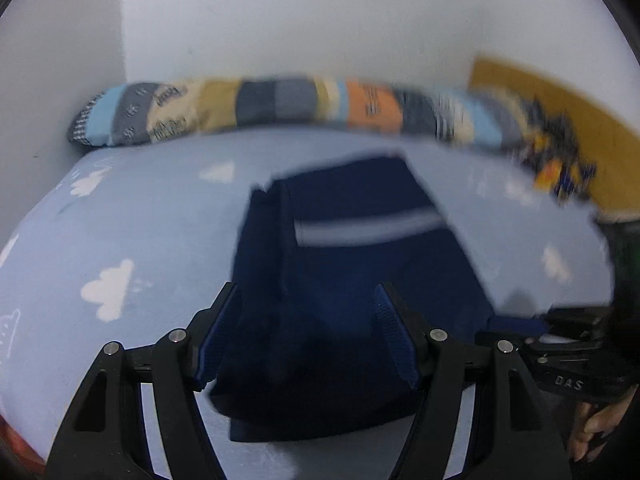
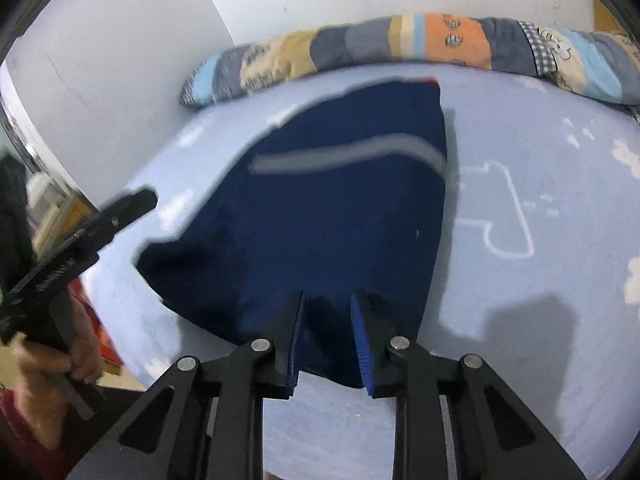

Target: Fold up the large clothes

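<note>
The left hand-held gripper [image 1: 306,332] stood released, its pads wide apart above the near edge of the navy garment [image 1: 352,264] — no contact evident. The right hand-held gripper [image 2: 328,332] stood narrowly parted; whether it pinched cloth could not be told. The garment lay folded mid-bed [image 2: 540,184], its far end toward the patchwork bolster [image 1: 256,104].

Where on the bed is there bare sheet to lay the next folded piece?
Bare sheet lies right of the navy garment, up to the patchwork bolster. A second patch sits left of the garment, toward the wall corner. The near edge is crowded: left gripper and right gripper both hang over the garment.
</note>
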The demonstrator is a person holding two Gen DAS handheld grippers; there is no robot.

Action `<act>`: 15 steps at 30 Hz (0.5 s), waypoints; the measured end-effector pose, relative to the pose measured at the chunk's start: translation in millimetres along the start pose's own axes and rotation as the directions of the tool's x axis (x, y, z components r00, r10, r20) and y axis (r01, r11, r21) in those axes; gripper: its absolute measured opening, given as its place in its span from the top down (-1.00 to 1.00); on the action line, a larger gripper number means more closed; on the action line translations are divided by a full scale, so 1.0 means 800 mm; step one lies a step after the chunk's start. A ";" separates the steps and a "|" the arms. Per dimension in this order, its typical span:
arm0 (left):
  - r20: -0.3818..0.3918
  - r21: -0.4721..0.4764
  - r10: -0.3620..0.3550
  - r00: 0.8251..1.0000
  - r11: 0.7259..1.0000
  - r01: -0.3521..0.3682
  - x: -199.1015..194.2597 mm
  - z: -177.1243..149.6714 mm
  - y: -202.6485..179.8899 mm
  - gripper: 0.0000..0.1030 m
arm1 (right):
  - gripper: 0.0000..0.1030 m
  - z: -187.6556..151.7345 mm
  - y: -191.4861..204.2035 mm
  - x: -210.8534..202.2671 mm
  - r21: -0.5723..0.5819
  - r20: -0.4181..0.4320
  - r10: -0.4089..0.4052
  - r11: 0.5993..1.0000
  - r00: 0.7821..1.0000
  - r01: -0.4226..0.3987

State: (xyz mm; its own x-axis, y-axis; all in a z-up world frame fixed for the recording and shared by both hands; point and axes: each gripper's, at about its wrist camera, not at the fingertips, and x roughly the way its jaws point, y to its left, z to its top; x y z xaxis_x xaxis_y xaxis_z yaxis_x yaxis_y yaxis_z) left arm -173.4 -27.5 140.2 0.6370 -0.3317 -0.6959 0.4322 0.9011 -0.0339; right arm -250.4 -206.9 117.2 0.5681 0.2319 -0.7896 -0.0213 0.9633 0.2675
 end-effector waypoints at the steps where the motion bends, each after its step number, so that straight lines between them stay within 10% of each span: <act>1: -0.079 0.020 0.034 0.996 0.999 -0.032 0.020 -0.007 -0.005 -0.32 | 0.51 -0.002 0.001 0.007 -0.019 -0.013 -0.020 1.000 1.000 0.020; 6: -0.268 0.020 0.165 0.949 0.986 -0.165 0.066 -0.025 0.004 -0.44 | 0.46 -0.010 -0.019 0.054 0.035 -0.142 0.022 0.999 0.990 -0.018; 12: -0.122 -0.084 0.059 0.991 0.994 -0.070 0.030 -0.003 -0.002 -0.43 | 0.44 0.011 -0.056 0.028 0.219 -0.096 0.216 0.957 0.972 -0.191; 15: -0.068 -0.134 0.050 0.996 0.989 -0.059 0.030 0.008 -0.005 -0.43 | 0.44 0.048 -0.070 -0.004 0.195 0.005 0.119 0.974 0.993 -0.117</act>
State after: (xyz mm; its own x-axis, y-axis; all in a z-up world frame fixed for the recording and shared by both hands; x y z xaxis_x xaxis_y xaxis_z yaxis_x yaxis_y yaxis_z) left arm -155.6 -40.6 128.2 0.6129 -0.2661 -0.7440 0.3042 0.9485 -0.0886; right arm -219.3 -266.6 126.4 0.5659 0.3437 -0.7495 0.0728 0.8846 0.4606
